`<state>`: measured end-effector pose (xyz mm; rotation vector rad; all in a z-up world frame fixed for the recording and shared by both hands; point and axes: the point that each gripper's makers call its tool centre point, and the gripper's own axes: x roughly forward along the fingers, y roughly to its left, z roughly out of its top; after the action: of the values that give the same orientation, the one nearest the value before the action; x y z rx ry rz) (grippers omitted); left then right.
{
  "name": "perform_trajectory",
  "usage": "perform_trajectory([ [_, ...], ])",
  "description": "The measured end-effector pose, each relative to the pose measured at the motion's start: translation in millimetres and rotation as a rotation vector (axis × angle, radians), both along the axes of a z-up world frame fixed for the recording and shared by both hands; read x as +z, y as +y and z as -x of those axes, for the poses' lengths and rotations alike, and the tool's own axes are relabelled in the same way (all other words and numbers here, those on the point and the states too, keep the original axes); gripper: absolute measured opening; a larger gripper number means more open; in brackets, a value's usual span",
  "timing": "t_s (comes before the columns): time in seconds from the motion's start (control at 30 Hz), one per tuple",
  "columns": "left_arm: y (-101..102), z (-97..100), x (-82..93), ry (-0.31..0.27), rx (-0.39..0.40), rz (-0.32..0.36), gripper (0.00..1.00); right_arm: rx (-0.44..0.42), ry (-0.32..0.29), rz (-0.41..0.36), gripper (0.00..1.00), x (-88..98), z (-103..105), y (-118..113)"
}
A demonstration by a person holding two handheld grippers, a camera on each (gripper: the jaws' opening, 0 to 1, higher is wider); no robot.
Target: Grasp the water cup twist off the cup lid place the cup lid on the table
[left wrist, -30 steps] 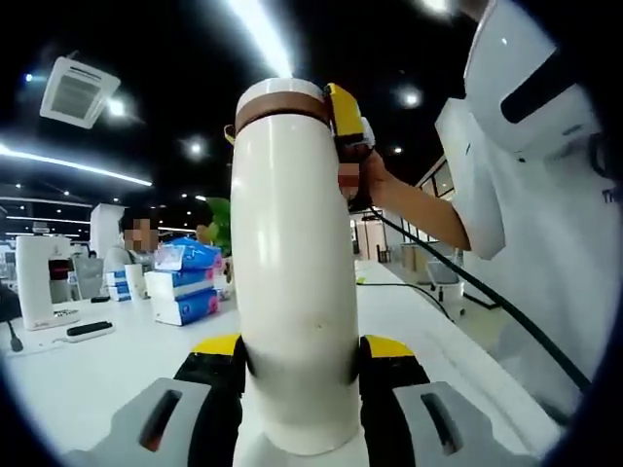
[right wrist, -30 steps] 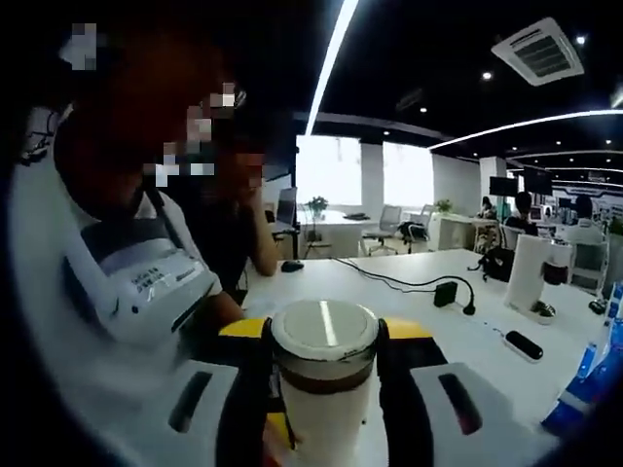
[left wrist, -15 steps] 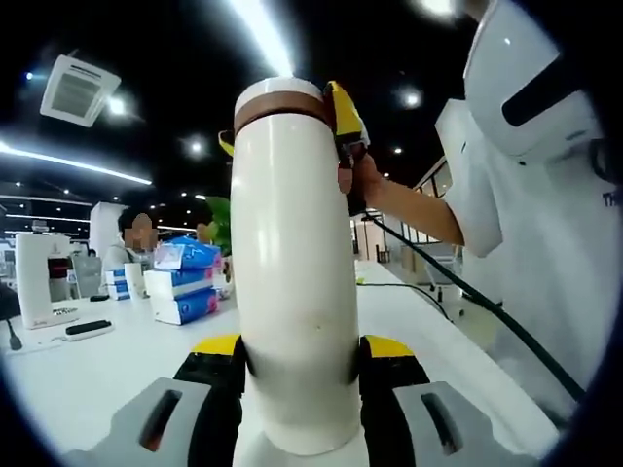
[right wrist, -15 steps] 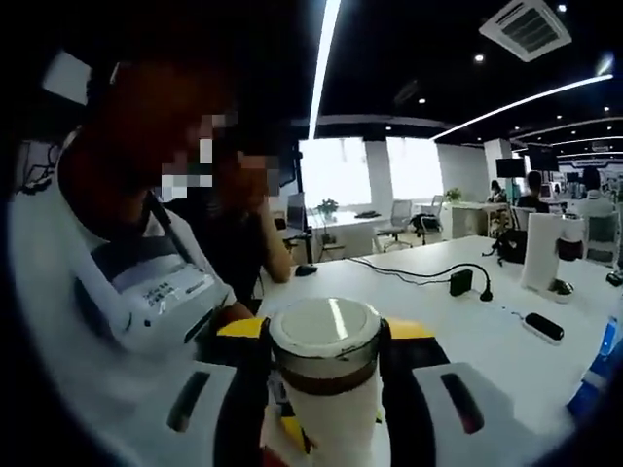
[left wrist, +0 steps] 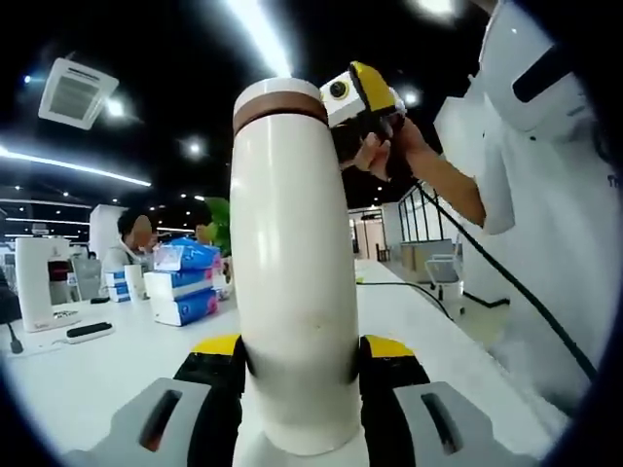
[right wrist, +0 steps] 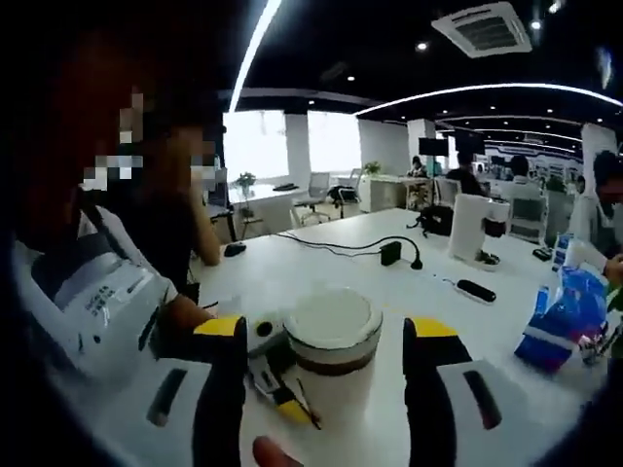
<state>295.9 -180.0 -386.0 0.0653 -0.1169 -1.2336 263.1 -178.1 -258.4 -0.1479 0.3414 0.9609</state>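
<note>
The left gripper is clamped on the lower body of the water cup, holding it upright above the white table. In the right gripper view the right gripper has its 2 jaws spread wide, one on each side of the cup lid and clear of it, so it grips nothing. In the left gripper view that same gripper sits up beside the cup's top, in the person's hand.

The lid is on the cup, so this looks like a re-grip in the middle of twisting off. The next move probably calls for closing the jaws squarely on the lid's rim, turning it while the left gripper holds the body from spinning, then lifting and setting the lid on a bare part of the table.

The cup is a tall, smooth, glossy cream cylinder, slightly tapered, with a brown band just under the round, flat-topped lid. Such a slick surface could slip under torque. Blue-and-white packs stand toward the table's far edge.
</note>
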Motion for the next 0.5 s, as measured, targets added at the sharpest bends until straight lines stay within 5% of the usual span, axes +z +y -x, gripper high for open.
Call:
perform_trajectory([
  [0.07, 0.1, 0.0, 0.1, 0.001, 0.001, -0.001, 0.47, -0.113, -0.039, -0.043, 0.66, 6.5, 6.0, -5.6],
  [0.13, -0.3, 0.1, 0.3, 0.001, 0.001, -0.001, 0.47, -0.196, -0.118, -0.163, 0.63, 23.0, 7.2, -4.4],
  [0.27, -0.8, 0.1, 0.9, 0.002, 0.003, -0.003, 0.47, -0.324, -0.283, -0.152, 0.55, 29.1, 11.3, -5.8],
  [0.37, -1.1, -0.4, 1.2, 0.001, 0.004, -0.006, 0.47, -0.342, -0.338, -0.196, 0.51, 35.0, 16.0, 3.2],
  [0.5, -1.5, -0.6, 1.8, 0.001, 0.006, -0.008, 0.47, -0.37, -0.335, -0.221, 0.42, 31.3, 19.7, 6.5],
])
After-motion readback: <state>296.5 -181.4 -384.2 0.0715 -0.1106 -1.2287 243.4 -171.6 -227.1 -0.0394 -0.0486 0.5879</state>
